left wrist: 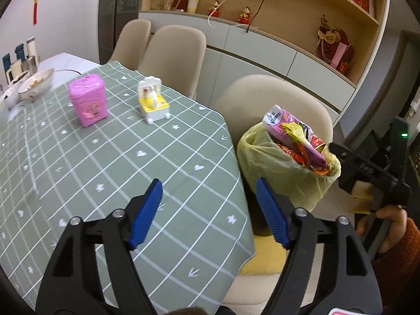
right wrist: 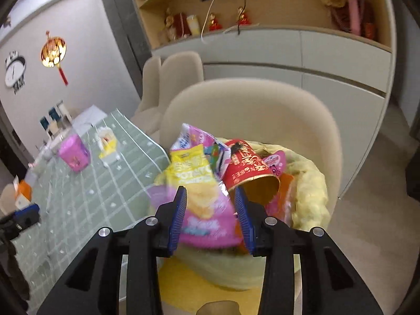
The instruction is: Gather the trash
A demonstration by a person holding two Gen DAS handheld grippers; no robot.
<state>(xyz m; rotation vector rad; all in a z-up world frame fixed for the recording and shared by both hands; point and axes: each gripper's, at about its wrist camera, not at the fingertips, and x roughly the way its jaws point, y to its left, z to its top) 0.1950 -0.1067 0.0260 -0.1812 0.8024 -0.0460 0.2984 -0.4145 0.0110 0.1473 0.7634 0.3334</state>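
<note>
A trash bin with a yellow liner (left wrist: pixel 288 181) stands on a beige chair (left wrist: pixel 296 97) beside the table and is heaped full. On top lie a pink Kleenex pack (left wrist: pixel 278 119), a yellow potato chip bag (right wrist: pixel 191 169) and a red paper cup (right wrist: pixel 249 168) on its side. My right gripper (right wrist: pixel 210 189) hovers just above the heap, open, with the chip bag showing in the gap and neither pad pressing on it. My left gripper (left wrist: pixel 208 181) stands open over the edge of the green checked tablecloth (left wrist: pixel 105 162), holding nothing. A hand (left wrist: pixel 391 223) holds the right gripper next to the bin.
A pink tin (left wrist: pixel 88 102) and a white and yellow box (left wrist: pixel 153 102) stand on the table's far part. Bowls (left wrist: pixel 36 84) sit at the far left corner. Two more beige chairs (left wrist: pixel 173 55) stand behind the table, with a cabinet wall (left wrist: pixel 275 60) beyond.
</note>
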